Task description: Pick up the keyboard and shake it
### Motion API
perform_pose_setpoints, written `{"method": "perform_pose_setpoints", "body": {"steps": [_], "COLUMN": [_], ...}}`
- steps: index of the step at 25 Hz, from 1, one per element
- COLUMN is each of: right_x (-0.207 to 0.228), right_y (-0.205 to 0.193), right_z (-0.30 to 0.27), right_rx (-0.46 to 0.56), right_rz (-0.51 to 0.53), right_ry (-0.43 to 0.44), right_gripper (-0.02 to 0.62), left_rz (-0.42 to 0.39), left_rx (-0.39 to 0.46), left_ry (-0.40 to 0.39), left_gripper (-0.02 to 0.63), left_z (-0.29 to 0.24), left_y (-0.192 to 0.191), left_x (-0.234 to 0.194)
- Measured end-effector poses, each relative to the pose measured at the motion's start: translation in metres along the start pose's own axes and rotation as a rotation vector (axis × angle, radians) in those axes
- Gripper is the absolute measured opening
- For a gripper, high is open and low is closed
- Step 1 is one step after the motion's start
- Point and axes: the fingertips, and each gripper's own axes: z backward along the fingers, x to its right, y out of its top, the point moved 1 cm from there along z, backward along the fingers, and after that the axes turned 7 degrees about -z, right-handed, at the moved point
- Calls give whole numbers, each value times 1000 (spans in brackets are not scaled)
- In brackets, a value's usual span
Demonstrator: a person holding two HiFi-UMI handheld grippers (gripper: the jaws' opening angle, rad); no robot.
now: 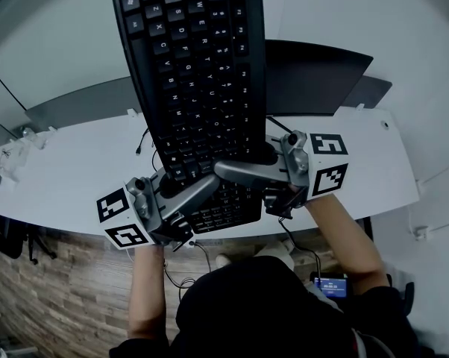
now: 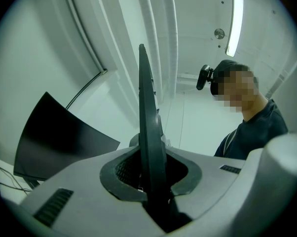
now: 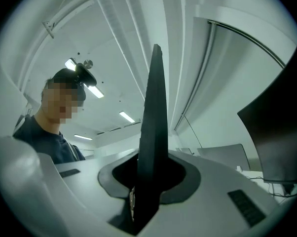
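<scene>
**Keyboard held up, clamped from both sides**

The left gripper (image 1: pixel 203 187) and the right gripper (image 1: pixel 236 171) each pinch the lower end of the keyboard (image 1: pixel 195 73), their jaws pressed onto its thin body from opposite sides. It stands on end in the air above the white desk (image 1: pixel 68 166) — so the lift looks done. Whether the shaking is under way or over, I can't tell. A dark monitor (image 1: pixel 318 73) sits close behind — there is freer room above the desk's near edge.

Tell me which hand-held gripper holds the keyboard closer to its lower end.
The left hand-held gripper: it clamps the keyboard nearer that end than the right hand-held gripper.
</scene>
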Motion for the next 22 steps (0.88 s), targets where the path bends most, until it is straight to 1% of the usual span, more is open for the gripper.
{"method": "perform_pose_setpoints", "body": {"steps": [3, 5, 10, 14, 22], "right_x": [0, 0, -1, -1, -1], "right_y": [-1, 0, 0, 0, 0], "right_z": [0, -1, 0, 0, 0], "right_rx": [2, 8, 12, 12, 13], "right_rz": [8, 21, 33, 33, 35], "right_ry": [-2, -27, -69, -72, -78], "right_gripper": [94, 81, 78, 78, 78], "left_rz": [-12, -18, -34, -37, -74], "left_rx": [-6, -9, -8, -11, -17], "left_ry": [5, 0, -3, -7, 14], "left_gripper": [92, 92, 95, 97, 97], "left_z": [0, 1, 0, 0, 0], "left_y": [0, 0, 0, 0, 1], "left_x": [1, 1, 2, 3, 4]}}
